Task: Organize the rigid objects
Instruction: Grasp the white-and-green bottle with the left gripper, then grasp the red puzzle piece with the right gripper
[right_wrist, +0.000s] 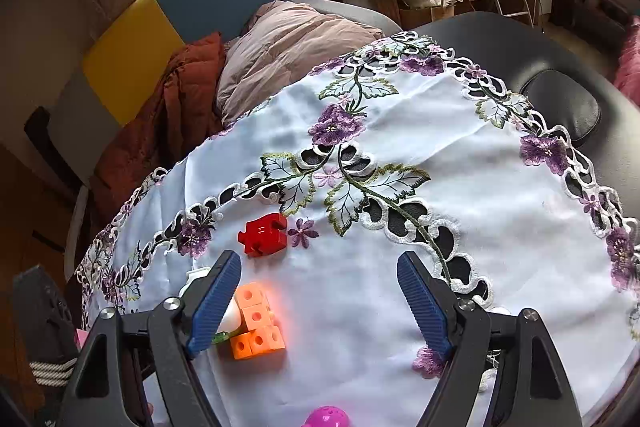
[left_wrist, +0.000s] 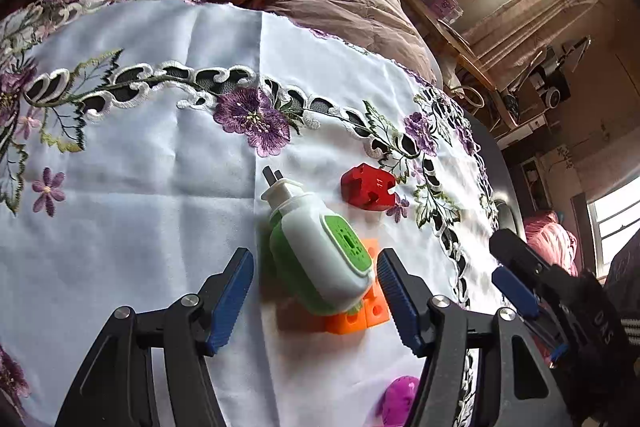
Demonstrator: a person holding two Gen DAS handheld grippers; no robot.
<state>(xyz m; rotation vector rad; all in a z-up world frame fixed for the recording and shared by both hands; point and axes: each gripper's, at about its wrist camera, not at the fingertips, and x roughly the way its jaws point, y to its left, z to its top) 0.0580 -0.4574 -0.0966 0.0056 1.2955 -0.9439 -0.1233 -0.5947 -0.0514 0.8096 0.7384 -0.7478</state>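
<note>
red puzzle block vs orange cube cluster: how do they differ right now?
The red puzzle-shaped plastic block is a single piece with notched edges and a printed 11; the orange plastic cube cluster is several joined cubes with round holes. The red block lies alone on the white embroidered tablecloth; the orange cluster has the white-and-green plug-in device lying partly over it. The red block sits farther from both grippers. Both rest on the cloth, ungrasped.
</note>
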